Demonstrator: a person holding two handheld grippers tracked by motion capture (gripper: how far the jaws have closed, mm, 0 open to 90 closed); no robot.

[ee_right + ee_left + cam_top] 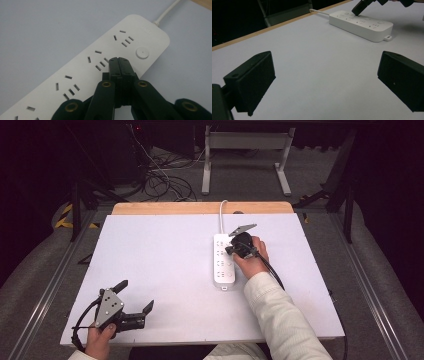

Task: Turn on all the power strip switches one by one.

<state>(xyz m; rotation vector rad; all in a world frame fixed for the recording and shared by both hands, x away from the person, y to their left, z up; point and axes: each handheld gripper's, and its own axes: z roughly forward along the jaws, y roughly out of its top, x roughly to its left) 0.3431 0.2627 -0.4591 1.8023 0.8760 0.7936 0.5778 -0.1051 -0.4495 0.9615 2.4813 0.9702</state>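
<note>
- High view: the power strip (223, 261) lies right of centre on the white worktop (160, 270), long axis near to far, its cord (221, 215) leaving over the far edge. The right gripper (233, 248) sits over its far half. The left gripper (136, 307) rests at the near left, well apart, jaws spread.
- Left gripper view: its jaws stand wide with nothing between; the strip (362, 23) lies far right, the other gripper's tip (357, 11) on its top.
- Right gripper view: the jaws are pressed together, empty, tip touching the strip (82, 72) just beside a round button (142, 53). An off-centre press could likely miss the button or skid the strip sideways.
</note>
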